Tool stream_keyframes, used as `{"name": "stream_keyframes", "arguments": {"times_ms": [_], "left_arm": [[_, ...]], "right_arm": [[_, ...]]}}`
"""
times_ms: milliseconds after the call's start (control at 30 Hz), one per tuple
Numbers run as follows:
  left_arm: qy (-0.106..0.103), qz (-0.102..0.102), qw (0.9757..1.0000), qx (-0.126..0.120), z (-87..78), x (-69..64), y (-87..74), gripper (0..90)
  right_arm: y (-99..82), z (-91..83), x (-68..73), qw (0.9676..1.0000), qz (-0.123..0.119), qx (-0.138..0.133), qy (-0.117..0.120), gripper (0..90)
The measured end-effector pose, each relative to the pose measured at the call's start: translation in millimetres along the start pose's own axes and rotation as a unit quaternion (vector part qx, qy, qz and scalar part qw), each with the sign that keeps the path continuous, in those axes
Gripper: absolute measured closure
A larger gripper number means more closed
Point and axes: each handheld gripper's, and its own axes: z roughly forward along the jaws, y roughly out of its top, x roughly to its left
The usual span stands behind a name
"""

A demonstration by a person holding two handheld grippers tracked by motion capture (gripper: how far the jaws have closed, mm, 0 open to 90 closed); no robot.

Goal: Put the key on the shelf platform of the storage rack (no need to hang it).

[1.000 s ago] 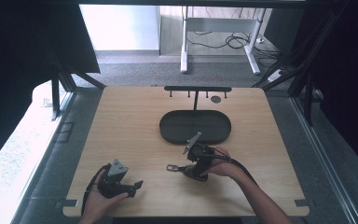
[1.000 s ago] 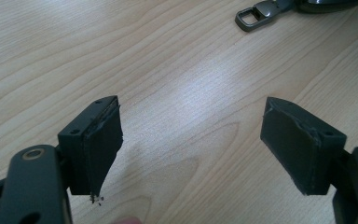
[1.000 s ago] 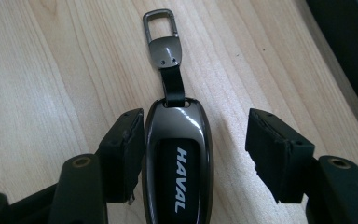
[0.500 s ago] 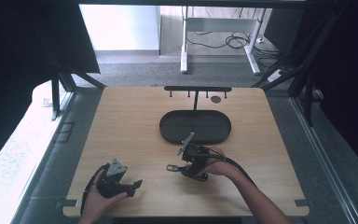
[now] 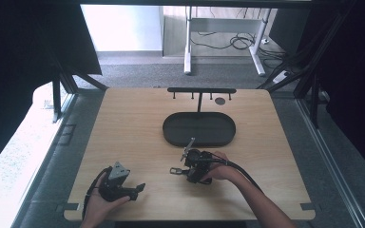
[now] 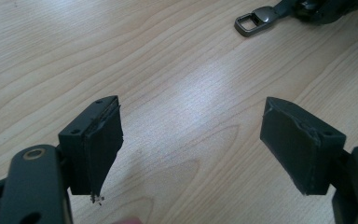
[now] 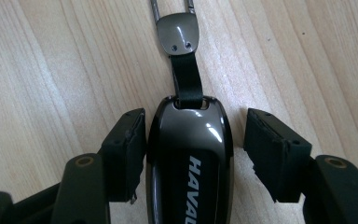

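Right gripper (image 7: 193,154) lies level, jaws closing around the car key fob (image 7: 189,158), right pad apart; left gripper (image 6: 191,149) gapes wide; oval tray (image 5: 199,129) holds nothing.

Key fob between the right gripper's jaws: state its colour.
The key fob is glossy dark grey-black with white lettering, clearest in the right gripper view.

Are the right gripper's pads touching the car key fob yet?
Partly: in the right gripper view the key fob lies between the right gripper's closing jaws. The left pad looks against its side; a strip of table shows before the right pad.
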Motion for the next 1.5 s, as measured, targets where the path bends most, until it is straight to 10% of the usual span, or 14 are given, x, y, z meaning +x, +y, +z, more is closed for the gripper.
{"name": "stream_keyframes", "arguments": {"times_ms": [833, 1500], "left_arm": [[0.002, 0.001, 0.9999, -0.012, -0.4, -2.5, 0.4, 21.7], [0.002, 0.001, 0.9999, -0.012, 0.7, -2.8, 0.5, 21.8]], "right_arm": [[-2.0, -1.7, -0.2, 0.9999, 0.008, 0.010, -0.007, 49.4], [-4.5, -31.5, -4.1, 0.9980, 0.016, -0.056, 0.026, 49.6]]}}
